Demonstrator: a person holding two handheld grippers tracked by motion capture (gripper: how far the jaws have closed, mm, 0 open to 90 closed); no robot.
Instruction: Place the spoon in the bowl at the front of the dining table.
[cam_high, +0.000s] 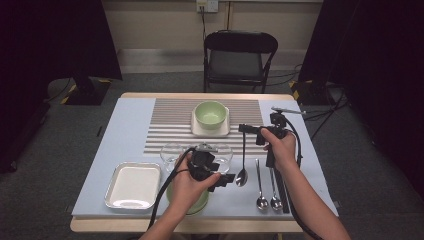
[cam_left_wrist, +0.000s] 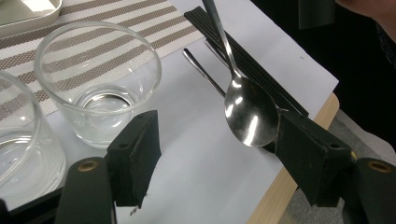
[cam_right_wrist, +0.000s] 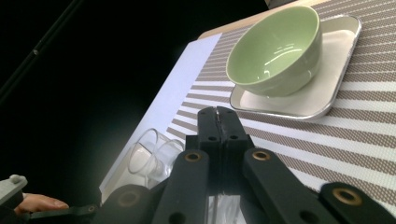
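A person at a set table holds a spoon (cam_high: 243, 159) by the top of its handle in the right gripper (cam_high: 246, 128), right of centre in the high view, the jaws pressed flat together on the thin metal so the spoon hangs bowl-down over the pale blue table cover (cam_high: 127, 130). Seen along its own jaws, the left gripper (cam_left_wrist: 215, 149) waits with them spread wide, the spoon's bowl (cam_left_wrist: 250, 114) just in front of the right-hand pad and no pad pressing on it. Two clear glasses (cam_left_wrist: 100, 79) stand at the left of that view on the edge of a striped placemat (cam_high: 175, 125); two more spoons (cam_high: 268, 200) and a pair of black chopsticks (cam_high: 282, 192) lie at the lower right of the high view, with a green bowl (cam_high: 210, 114) on a white dish (cam_high: 210, 129) at top centre and a metal tray (cam_high: 132, 186) at lower left. The step appears to be a hand-over or a guided lay-down of the spoon. Done well, the wide jaws would square up around the spoon, close gently on the neck rather than the slippery bowl, and only then would the upper grip let go, well clear of the glasses.
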